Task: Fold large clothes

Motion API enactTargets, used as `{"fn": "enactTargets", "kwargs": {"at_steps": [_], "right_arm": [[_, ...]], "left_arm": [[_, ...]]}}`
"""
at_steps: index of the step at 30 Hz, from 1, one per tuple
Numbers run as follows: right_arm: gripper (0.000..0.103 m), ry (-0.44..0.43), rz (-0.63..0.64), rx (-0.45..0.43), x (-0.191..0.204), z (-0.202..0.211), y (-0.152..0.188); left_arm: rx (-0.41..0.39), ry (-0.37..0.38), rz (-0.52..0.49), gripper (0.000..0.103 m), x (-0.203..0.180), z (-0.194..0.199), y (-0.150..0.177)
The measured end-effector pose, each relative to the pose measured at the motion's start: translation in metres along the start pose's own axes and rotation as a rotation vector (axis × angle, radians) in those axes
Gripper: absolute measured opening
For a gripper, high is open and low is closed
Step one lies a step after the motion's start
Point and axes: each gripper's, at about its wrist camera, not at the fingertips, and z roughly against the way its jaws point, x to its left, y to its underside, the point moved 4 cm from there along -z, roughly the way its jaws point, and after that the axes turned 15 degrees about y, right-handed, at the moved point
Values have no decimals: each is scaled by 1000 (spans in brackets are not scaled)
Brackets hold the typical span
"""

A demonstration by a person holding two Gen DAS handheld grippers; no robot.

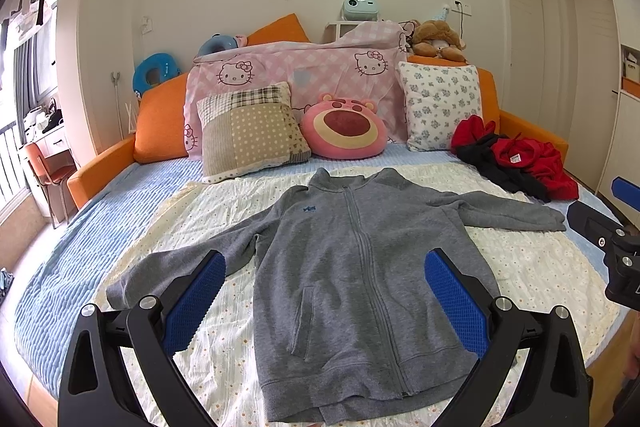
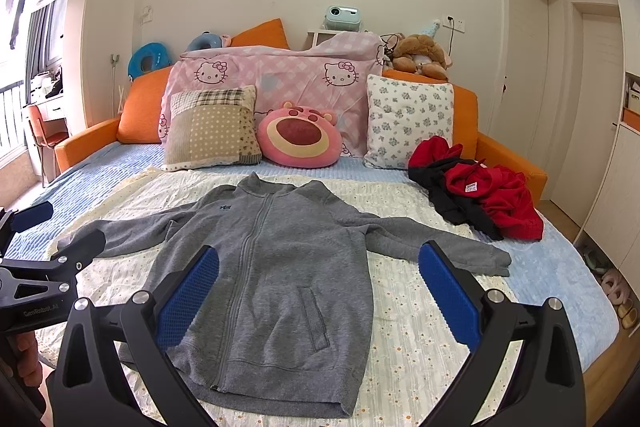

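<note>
A grey zip-up jacket lies flat and face up on the bed, zipped, collar toward the pillows, both sleeves spread out sideways. My left gripper hovers open above the jacket's lower half, with nothing between its blue pads. The right gripper is also open and empty, held over the same garment near its hem. Each gripper shows at the edge of the other's view: the right one and the left one.
A red and black heap of clothes lies at the bed's right side. Pillows and a pink bear cushion line the orange headboard. A floral sheet covers the blue bedspread. Slippers sit on the floor at right.
</note>
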Motion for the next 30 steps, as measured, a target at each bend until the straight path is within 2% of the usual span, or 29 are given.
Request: {"fn": "enactTargets", "kwargs": {"at_steps": [13, 25, 30], "right_arm": [[99, 8, -2, 11, 2, -10, 4], [99, 61, -29, 50, -20, -41, -2], [99, 76, -36, 55, -38, -59, -6]], "left_arm": [[11, 1, 3, 101, 0, -5, 6], [48, 20, -22, 101, -4, -59, -6], [65, 93, -28, 101, -21, -96, -14]]}}
